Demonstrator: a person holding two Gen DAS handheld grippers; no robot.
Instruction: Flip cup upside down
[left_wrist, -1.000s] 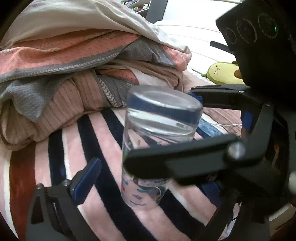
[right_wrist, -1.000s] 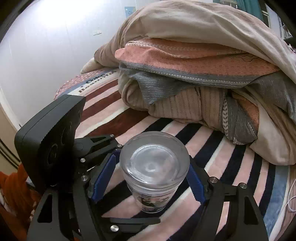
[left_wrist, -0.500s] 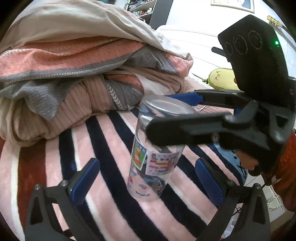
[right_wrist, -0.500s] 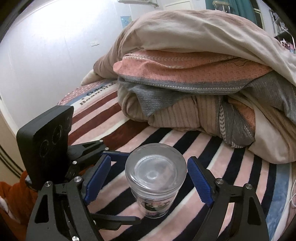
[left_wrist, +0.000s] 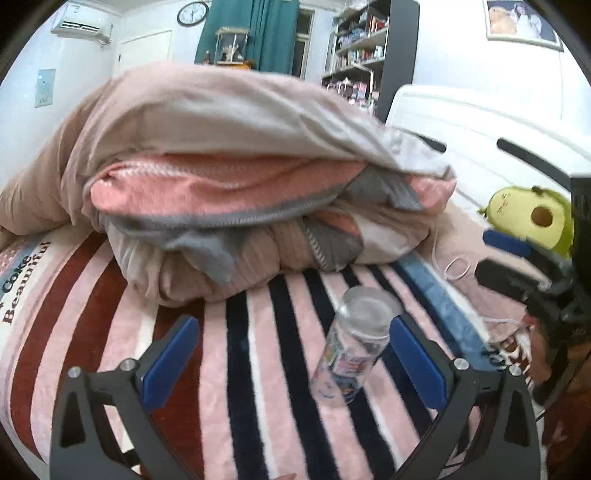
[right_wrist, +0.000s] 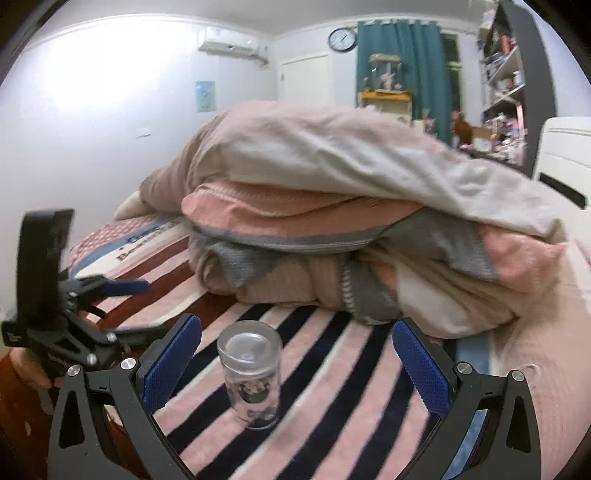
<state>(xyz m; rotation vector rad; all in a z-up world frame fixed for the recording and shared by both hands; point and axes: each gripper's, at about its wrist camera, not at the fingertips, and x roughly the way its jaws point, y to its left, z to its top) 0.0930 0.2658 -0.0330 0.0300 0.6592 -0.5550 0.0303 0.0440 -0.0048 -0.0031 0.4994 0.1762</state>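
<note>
cup (right_wrist: 252, 373) inverted on blanket (right_wrist: 332, 387) | avocado plush (left_wrist: 528, 218): left view only

The bed is viewed low, along each gripper's fingers, toward the folded blankets (left_wrist: 236, 206). Both views share the cup (left_wrist: 354, 343) (right_wrist: 251, 373), striped blanket (left_wrist: 258, 406) and clock (right_wrist: 342, 38).

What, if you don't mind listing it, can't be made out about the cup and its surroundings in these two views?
- Cup rim: both views, hidden where it meets the striped blanket.
- Cup print: both views, blurred and too small to read.
- Blanket lettering: left wrist view, cut off by the edge.
- Right gripper: left wrist view, its body cut off by the edge.
</note>
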